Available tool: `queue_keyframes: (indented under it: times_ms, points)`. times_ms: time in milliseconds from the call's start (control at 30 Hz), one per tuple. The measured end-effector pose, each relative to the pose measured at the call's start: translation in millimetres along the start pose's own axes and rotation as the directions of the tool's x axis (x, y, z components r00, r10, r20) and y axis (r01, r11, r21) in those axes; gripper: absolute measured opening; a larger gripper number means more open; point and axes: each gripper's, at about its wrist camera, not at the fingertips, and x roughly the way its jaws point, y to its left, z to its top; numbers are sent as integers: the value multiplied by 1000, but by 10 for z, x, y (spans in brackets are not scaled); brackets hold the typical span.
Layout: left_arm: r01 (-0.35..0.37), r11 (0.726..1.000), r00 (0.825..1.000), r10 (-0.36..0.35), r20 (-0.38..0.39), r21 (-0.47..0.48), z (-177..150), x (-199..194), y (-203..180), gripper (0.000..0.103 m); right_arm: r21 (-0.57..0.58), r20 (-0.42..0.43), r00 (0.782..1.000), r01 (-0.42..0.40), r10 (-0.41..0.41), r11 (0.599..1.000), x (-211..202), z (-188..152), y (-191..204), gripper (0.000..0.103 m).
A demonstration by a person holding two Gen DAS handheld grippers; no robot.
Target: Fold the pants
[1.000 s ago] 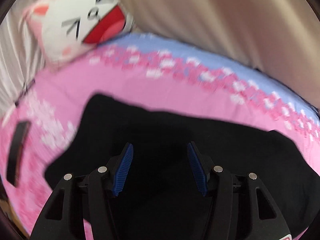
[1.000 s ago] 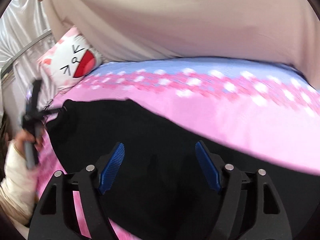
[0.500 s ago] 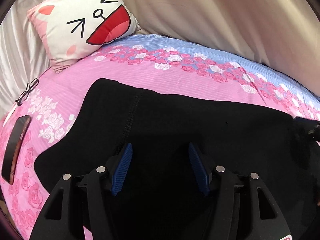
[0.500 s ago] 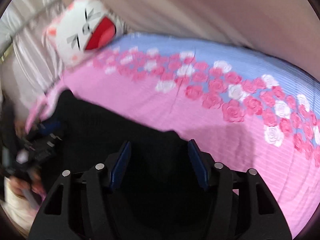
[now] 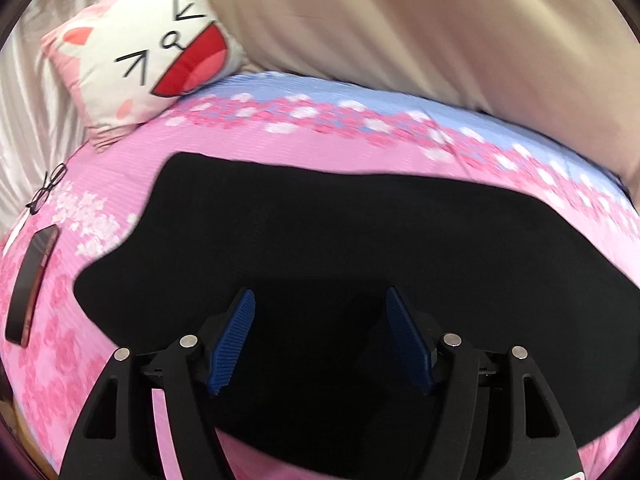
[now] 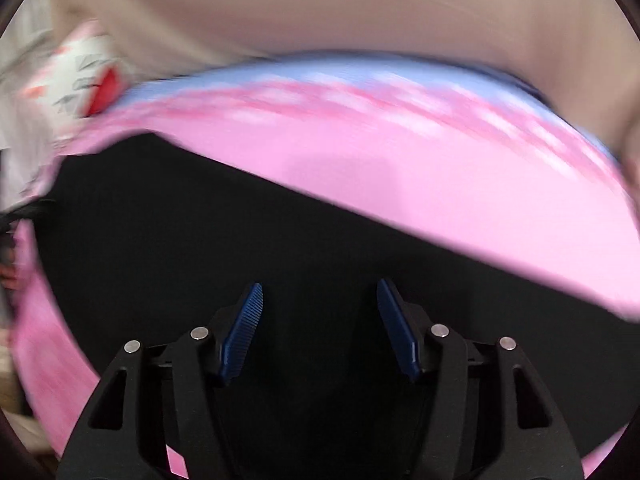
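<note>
Black pants (image 5: 340, 248) lie flat on a pink floral bedsheet (image 5: 248, 144), spread from left to right. My left gripper (image 5: 320, 300) is open and empty, hovering above the near part of the pants. In the right wrist view, which is blurred, the pants (image 6: 200, 232) fill the lower left. My right gripper (image 6: 320, 292) is open and empty above them. The sheet shows there too (image 6: 400, 168).
A cat-face pillow (image 5: 152, 48) leans at the back left against a beige curtain (image 5: 400, 20). Glasses (image 5: 46, 194) and a phone (image 5: 30, 284) lie on the sheet at the left. The pillow shows blurred in the right wrist view (image 6: 80, 76).
Both grippers stay open. The right view has swung back leftward and now blurs; the pants fill more of it. The right gripper has gone from the left view's right edge.
</note>
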Motion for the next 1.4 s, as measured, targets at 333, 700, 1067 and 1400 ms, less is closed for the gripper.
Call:
queue_keyframes:
  times_ms: [333, 700, 1067, 1400]
  points:
    - [55, 986, 998, -57, 7, 157, -281, -365, -845, 69, 419, 60, 949, 258, -310, 870, -1239, -767, -2101, 35]
    - [120, 947, 992, -123, -9, 298, -365, -482, -1747, 70, 284, 10, 938, 328, -345, 901, -998, -641, -2043, 9]
    - [143, 935, 990, -135, -47, 324, -506, -421, -1931, 72, 369, 74, 930, 310, -360, 876, -1303, -692, -2130, 12]
    - [177, 932, 984, -161, -75, 316, -628, -366, -1917, 73, 228, 24, 959, 270, -282, 936, -366, 9, -1953, 10]
